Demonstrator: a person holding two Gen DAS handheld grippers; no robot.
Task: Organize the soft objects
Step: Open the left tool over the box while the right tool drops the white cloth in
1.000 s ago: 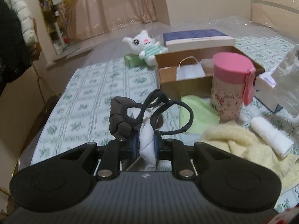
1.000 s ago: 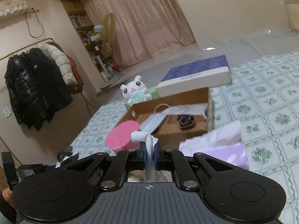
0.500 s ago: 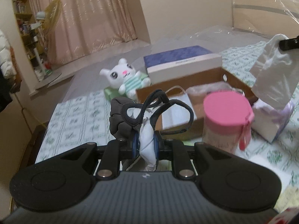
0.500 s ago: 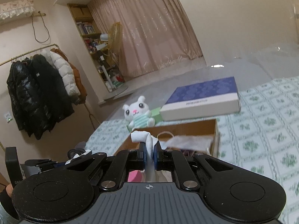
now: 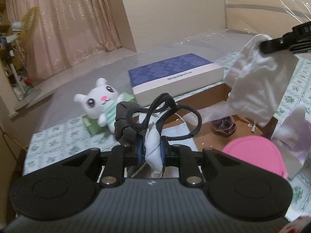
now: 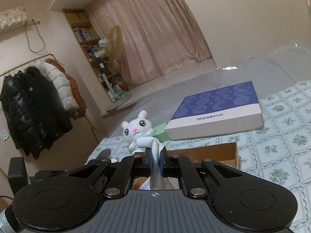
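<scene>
Beside the bed's left edge, a plush white bunny (image 5: 101, 104) leans on a green block. Left gripper (image 5: 152, 150) pinches a crumpled white-and-grey mask (image 5: 153, 147) with looping black straps; right gripper (image 6: 155, 162) clamps limp white cloth (image 5: 254, 89) above the cardboard box (image 5: 206, 136) on the green-patterned sheet (image 6: 281, 136).

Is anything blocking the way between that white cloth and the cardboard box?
Nothing visible does. The white cloth, pinched in the right gripper, hangs above the open cardboard box, with only air between them.

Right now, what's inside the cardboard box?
In the cardboard box: a purple scrunchie and a white sheet with a cord. The hanging white cloth and the held bundle cover the rest.
</scene>
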